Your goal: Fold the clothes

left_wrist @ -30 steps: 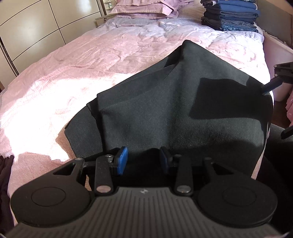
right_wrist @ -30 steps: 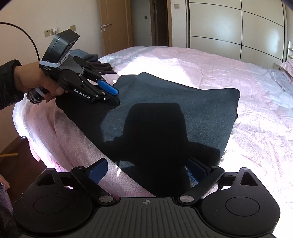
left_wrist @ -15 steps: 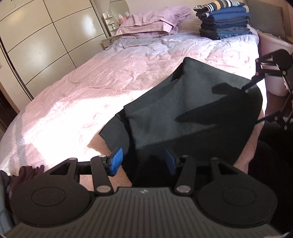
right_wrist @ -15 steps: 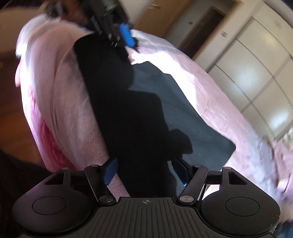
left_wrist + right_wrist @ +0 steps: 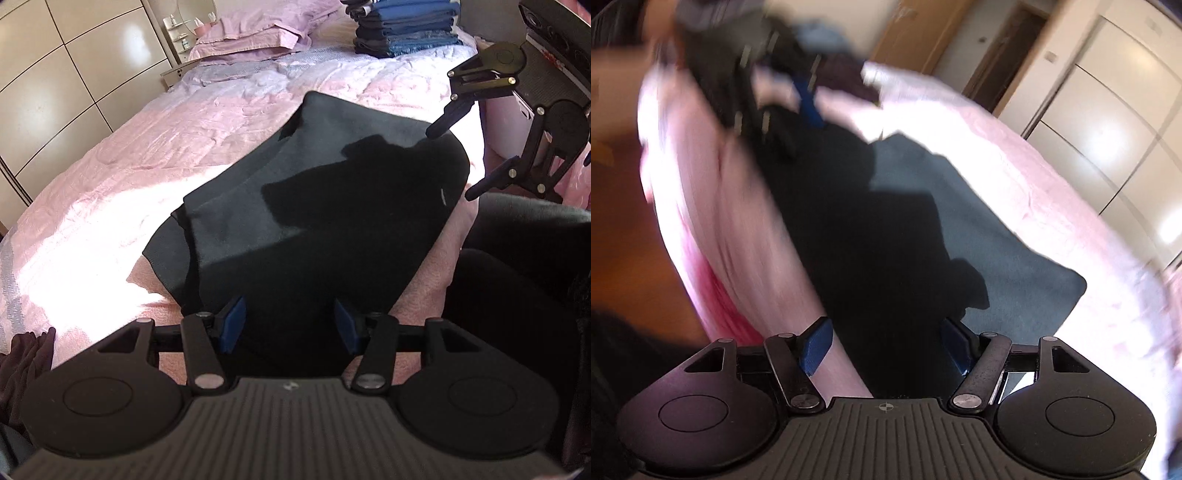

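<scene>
dark garment (image 5: 325,192): lying folded on the pink bedspread (image 5: 155,147), near the bed's side edge; part in sunlight, part under hard shadow; also showing in the right wrist view (image 5: 990,243), where the picture is blurring.
garment layers: a lower layer is sticking out past the upper fold at the left side in the left wrist view.
left gripper (image 5: 290,323): hovering at the near end of the garment, blue-padded fingers (image 5: 231,323) standing wide apart with nothing between them but the cloth lying below; whether the tips are touching the cloth, cannot tell.
right gripper (image 5: 886,345): fingers (image 5: 814,345) standing wide apart over the bed edge, holding nothing; seen from the left wrist view (image 5: 461,158) it is hanging above the garment's far right corner.
bedspread: wrinkling lightly, draping over the bed's side in the right wrist view (image 5: 731,236).
folded clothes stack (image 5: 402,29): sitting at the head of the bed, well apart from the garment.
pillows (image 5: 255,33): lying just beside the stack, lilac.
wardrobe doors (image 5: 55,85): running along the far side of the bed.
maroon cloth (image 5: 22,362): lying bunched at the near left edge.
</scene>
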A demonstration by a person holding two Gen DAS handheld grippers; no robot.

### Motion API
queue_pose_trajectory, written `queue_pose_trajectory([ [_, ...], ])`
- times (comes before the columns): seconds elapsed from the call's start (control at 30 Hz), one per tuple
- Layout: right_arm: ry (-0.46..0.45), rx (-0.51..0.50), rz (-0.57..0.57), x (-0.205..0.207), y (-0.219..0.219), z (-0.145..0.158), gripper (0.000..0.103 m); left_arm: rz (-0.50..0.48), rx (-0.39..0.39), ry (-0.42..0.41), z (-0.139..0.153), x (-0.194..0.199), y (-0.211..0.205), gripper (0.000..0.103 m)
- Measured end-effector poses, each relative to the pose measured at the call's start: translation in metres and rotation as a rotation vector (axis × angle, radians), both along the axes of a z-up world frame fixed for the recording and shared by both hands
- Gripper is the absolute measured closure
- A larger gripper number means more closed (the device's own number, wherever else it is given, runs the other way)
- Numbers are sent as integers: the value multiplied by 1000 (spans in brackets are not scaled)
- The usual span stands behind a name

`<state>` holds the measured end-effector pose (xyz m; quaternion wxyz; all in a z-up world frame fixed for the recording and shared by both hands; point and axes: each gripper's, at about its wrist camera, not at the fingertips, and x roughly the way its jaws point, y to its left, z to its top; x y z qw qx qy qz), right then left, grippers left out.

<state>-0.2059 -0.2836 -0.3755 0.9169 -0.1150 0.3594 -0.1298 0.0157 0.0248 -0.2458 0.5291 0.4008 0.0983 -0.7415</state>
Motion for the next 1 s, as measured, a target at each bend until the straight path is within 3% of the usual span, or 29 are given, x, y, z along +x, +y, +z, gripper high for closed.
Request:
queue_pose_trajectory([
  [0.1,-92,68,-19,2,-20,26,35,37,-43,57,17,16,-16,54],
  [0.27,-107,82,-56,26,-65,41,35,106,-51,184,26,46,-78,53],
  [0.37,-104,88,-81,33,-91,42,35,134,-7,283,18,63,-126,53],
  [0.53,-141,153,-130,34,-143,45,35,83,106,350,-2,69,-189,54],
  [0.63,-120,160,-100,45,-169,47,35,66,179,355,-18,67,-211,62],
  [0.7,-73,152,-39,59,-180,47,35,53,197,358,-24,67,-216,80],
  [0.77,-10,180,25,79,-190,37,35,40,187,351,-22,66,-210,93],
  [0.87,82,210,50,94,-208,23,36,23,85,325,-6,66,-187,96],
  [0.93,74,209,42,87,-211,26,36,27,1,313,6,66,-166,96],
  [1.0,2,225,35,74,-212,41,36,42,-29,289,5,67,-155,96],
])
